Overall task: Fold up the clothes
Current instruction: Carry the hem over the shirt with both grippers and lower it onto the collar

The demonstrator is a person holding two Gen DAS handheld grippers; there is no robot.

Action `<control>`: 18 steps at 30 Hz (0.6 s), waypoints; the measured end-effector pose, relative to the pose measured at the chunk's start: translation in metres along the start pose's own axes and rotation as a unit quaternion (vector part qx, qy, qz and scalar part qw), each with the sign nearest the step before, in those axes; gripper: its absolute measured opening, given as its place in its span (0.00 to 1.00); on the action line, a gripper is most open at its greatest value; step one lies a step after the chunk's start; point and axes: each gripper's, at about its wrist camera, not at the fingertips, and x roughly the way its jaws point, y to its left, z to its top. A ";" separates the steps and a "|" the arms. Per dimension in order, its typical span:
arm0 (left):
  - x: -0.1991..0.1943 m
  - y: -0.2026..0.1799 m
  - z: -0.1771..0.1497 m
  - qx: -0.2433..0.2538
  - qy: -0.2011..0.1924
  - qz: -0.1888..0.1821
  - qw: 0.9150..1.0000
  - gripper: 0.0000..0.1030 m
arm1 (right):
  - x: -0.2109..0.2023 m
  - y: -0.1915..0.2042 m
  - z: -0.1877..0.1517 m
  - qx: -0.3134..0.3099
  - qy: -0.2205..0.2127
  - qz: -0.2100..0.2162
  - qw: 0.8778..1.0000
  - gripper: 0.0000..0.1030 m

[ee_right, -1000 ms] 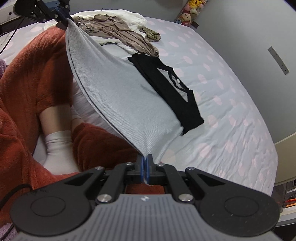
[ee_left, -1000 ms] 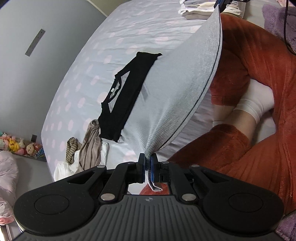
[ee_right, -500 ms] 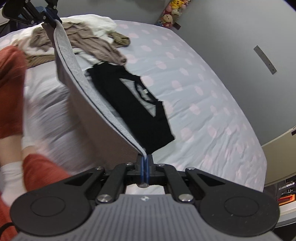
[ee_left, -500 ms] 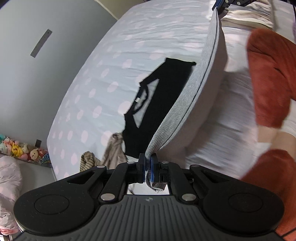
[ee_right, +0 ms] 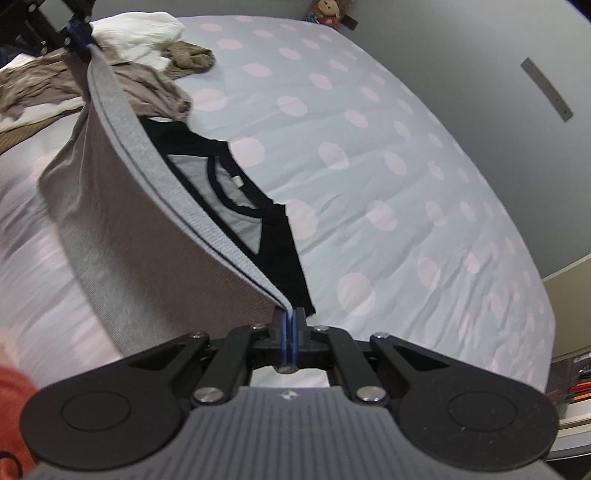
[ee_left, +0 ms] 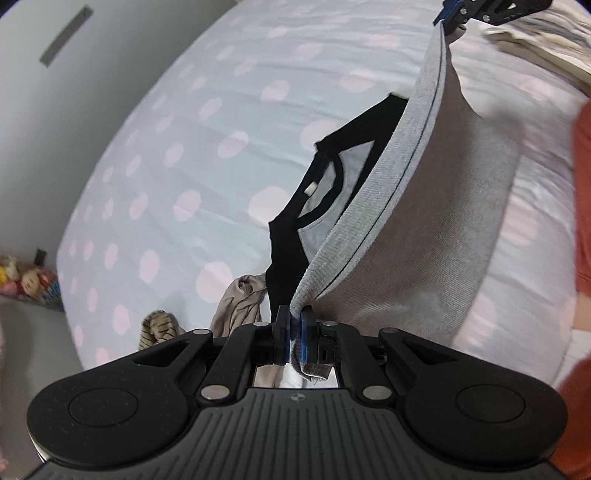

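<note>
Two grippers, one garment: left gripper (ee_left: 294,334), lower centre of its view, clamped on a hem corner of the grey shirt (ee_left: 436,206); shirt stretched up to the right gripper (ee_left: 448,16) at upper right, likewise pinched shut on the hem. Black sleeves (ee_left: 284,254) rest on the dotted bedsheet (ee_left: 192,147); unfolded clothes pile (ee_right: 147,77) lies at upper left of right view.
</note>
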 end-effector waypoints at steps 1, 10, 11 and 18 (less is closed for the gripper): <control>0.012 0.007 0.002 -0.005 0.004 -0.003 1.000 0.03 | 0.013 -0.005 0.004 0.004 0.002 0.004 1.000 0.03; 0.107 0.056 0.014 -0.068 0.020 -0.041 0.997 0.03 | 0.133 -0.043 0.030 0.041 0.031 0.032 0.998 0.03; 0.116 0.058 0.014 -0.072 0.022 -0.043 0.996 0.03 | 0.143 -0.045 0.030 0.047 0.032 0.035 0.998 0.03; 0.169 0.071 0.006 -0.115 0.025 -0.060 0.991 0.04 | 0.188 -0.056 0.022 0.087 0.034 0.059 0.994 0.04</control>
